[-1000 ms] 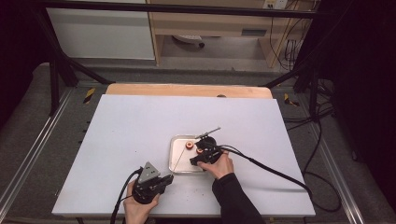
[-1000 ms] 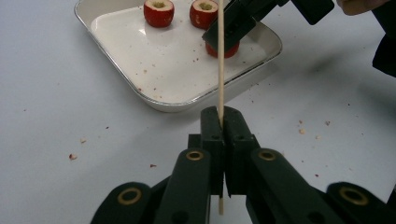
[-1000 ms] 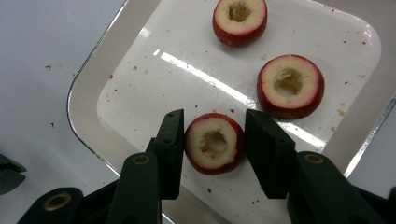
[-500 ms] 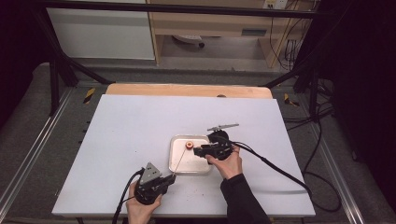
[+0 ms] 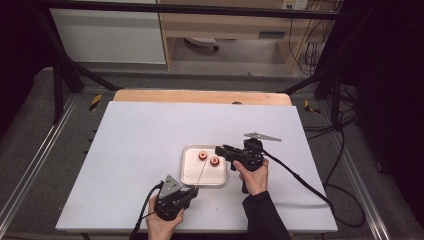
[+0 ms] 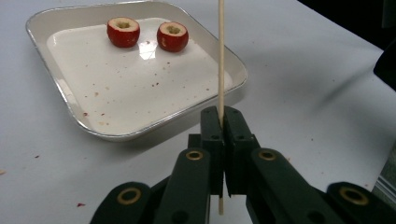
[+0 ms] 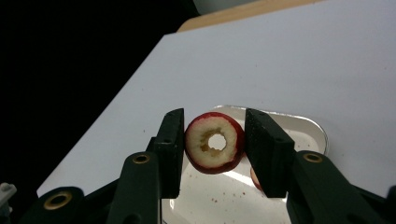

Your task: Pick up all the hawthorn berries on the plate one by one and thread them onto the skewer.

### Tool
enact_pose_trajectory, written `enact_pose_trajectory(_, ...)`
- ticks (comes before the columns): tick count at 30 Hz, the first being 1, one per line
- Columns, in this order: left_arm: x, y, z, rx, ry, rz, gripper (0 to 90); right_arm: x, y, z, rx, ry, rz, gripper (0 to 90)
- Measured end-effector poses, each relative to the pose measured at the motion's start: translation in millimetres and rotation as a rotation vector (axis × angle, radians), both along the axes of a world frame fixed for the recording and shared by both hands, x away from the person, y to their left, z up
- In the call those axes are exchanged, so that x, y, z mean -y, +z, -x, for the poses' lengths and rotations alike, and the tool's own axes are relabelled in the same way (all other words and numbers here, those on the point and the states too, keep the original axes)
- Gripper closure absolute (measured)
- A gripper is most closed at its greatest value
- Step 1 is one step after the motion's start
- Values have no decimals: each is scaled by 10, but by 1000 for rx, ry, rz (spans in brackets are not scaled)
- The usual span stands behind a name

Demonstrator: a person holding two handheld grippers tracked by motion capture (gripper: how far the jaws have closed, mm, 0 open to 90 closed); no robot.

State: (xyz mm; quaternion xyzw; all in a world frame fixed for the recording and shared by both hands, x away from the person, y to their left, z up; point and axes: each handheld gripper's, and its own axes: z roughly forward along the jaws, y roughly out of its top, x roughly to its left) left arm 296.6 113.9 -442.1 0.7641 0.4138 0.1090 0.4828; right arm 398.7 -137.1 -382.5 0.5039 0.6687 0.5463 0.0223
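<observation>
A white table top (image 5: 150,150) carries a shallow metal tray (image 5: 190,176) just right of its centre, with bare white surface all round it. The widest free stretch lies to the tray's left and toward the far wooden edge (image 5: 200,96); the right edge and the near edge, where the person's hands come in, are closer.

The left gripper (image 5: 181,196) sits near the table's near edge, just in front of the tray's near rim. Its jaws are clamped tight on a thin wooden skewer (image 6: 221,60), which slants from the jaws up over the tray. In the left gripper view the skewer rises straight up from the closed jaws, passing over the tray's right rim.

Two cored red fruit pieces (image 6: 123,31) (image 6: 172,36) lie side by side at the far end of the tray, apart from each other and near the far rim. The rest of the tray floor is bare apart from small red flecks.

The right gripper (image 5: 220,149) is raised at the tray's right rim, pointing left over it. In the right gripper view its jaws hold a third fruit piece (image 7: 215,142), a red-skinned ring with a hole through its pale centre, gripped by the sides above the tray.
</observation>
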Motion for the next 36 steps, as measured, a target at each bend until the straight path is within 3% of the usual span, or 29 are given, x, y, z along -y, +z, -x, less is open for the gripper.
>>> enact_pose_trajectory(5,80,4,0,-8,14,13,882,22,-32,31,63,-29,-73,596)
enact_pose_trajectory(10,192,-5,-20,-36,38,53,882,14,-72,60,126,-54,-133,596)
enact_pose_trajectory(17,274,-11,-25,-54,62,88,882,-8,-89,94,172,-63,-197,596)
enact_pose_trajectory(26,345,19,-9,-49,58,99,882,-24,-105,111,189,-56,-200,596)
enact_pose_trajectory(36,340,19,-27,-74,63,118,882,-26,-105,140,202,-35,-204,597)
